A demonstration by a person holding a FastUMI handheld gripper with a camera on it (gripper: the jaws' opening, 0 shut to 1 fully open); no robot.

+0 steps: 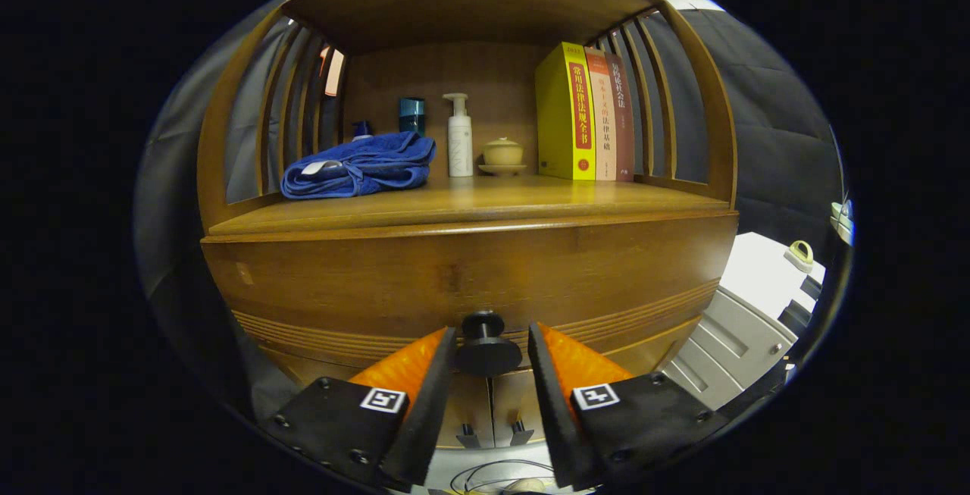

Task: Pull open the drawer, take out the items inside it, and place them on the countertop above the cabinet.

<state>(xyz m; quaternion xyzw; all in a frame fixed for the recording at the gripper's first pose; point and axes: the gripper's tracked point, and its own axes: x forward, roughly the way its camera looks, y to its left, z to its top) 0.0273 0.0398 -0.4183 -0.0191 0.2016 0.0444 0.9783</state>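
Gripper view: the gripper (491, 347) has its fingers spread, straddling the round drawer knob (485, 345) without pressing it (a gap shows on the right side). The drawer (455, 283) sits closed beneath the countertop (470, 203). If they close off-centre, the knob could slip free on the pull.

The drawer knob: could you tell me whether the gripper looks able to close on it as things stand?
Probably yes. The knob on the drawer front sits between the open jaws of the gripper, with a gap on either side and nothing in between. Closing should catch it, though depth is hard to judge.
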